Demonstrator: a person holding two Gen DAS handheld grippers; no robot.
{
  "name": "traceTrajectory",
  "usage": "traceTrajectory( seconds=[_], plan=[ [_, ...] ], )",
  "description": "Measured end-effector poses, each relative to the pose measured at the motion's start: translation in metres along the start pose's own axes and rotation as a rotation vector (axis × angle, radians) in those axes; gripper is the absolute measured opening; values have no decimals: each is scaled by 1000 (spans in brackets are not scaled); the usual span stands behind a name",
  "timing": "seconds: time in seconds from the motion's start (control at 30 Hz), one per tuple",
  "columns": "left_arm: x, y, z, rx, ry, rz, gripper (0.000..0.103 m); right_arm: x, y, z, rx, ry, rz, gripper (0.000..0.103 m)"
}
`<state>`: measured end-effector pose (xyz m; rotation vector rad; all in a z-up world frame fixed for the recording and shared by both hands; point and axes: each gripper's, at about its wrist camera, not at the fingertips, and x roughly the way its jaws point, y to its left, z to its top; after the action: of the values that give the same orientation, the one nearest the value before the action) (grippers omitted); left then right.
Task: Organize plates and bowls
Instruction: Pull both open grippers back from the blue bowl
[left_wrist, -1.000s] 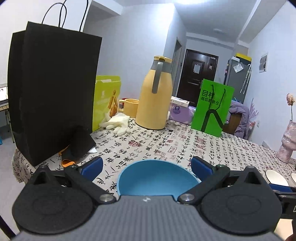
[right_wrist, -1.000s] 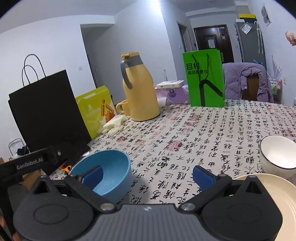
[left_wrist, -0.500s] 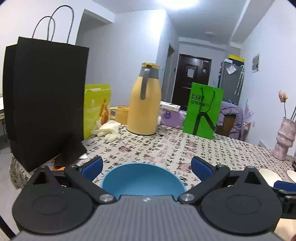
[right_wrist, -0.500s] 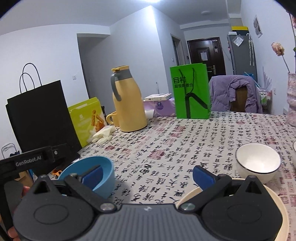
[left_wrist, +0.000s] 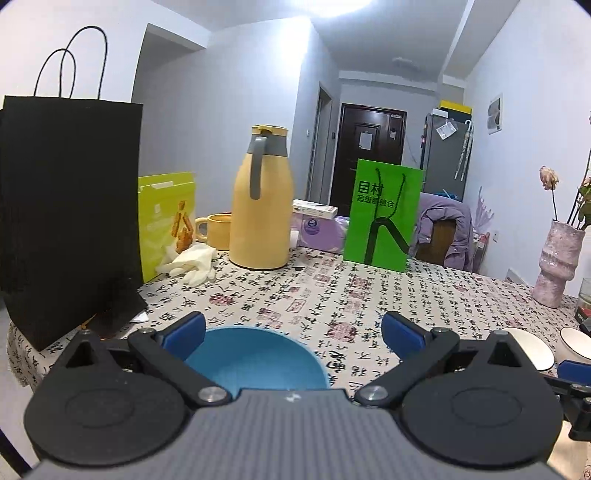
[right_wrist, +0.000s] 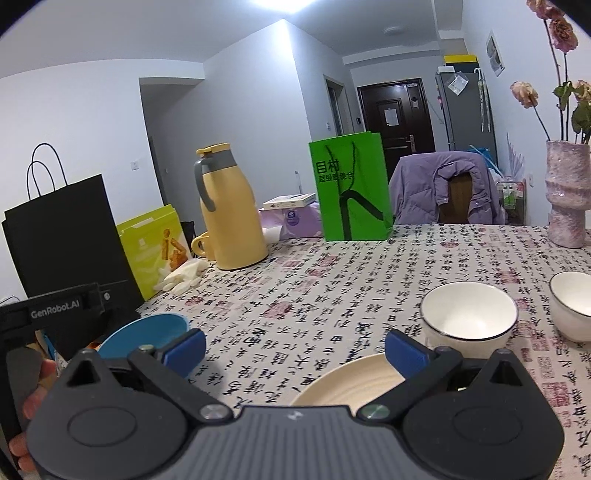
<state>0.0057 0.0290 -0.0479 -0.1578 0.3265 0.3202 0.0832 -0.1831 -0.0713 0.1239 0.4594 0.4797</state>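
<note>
At the far left a tall black paper bag (left_wrist: 70, 218) stands on the desk (left_wrist: 332, 291), which is covered in a calligraphy-print cloth; the bag hides whatever lies behind it. Just beside it sits the round blue plastic bowl (left_wrist: 255, 362), framed by the left tongs (left_wrist: 293, 332), whose blue pads stand wide apart, one at the bowl's left rim and the other clear of it, gripping nothing. My guess is they are lined up to close on the rim; the bowl's near side is cut off by the tool body.

Moving right, the right tongs (right_wrist: 295, 345) are likewise spread and empty, hovering over a cream ridged plate (right_wrist: 347, 380), probably their pick. Much of the plate is hidden under the tool. Beyond it sit a white ceramic bowl with a dark rim (right_wrist: 468, 314) and a second white bowl (right_wrist: 570, 310), cut off by the frame edge, so the stacking appears not yet begun.
</note>
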Motion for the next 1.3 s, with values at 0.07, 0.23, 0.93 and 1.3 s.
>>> traceTrajectory(
  seconds=[0.07,0.23,0.93,1.3],
  plan=[
    [1,-5,0,6,0,-3,103,-3,-6,1,-2,-5,-3,103],
    [4,-18,-1,15,-1,-12,103,-8,-21,5,-11,-15,-17,103],
    [24,-70,1,12,20,-91,103,-13,-76,21,0,-26,11,103],
    [36,-92,6,9,33,-115,103,-2,-92,39,-38,-13,11,103]
  ],
)
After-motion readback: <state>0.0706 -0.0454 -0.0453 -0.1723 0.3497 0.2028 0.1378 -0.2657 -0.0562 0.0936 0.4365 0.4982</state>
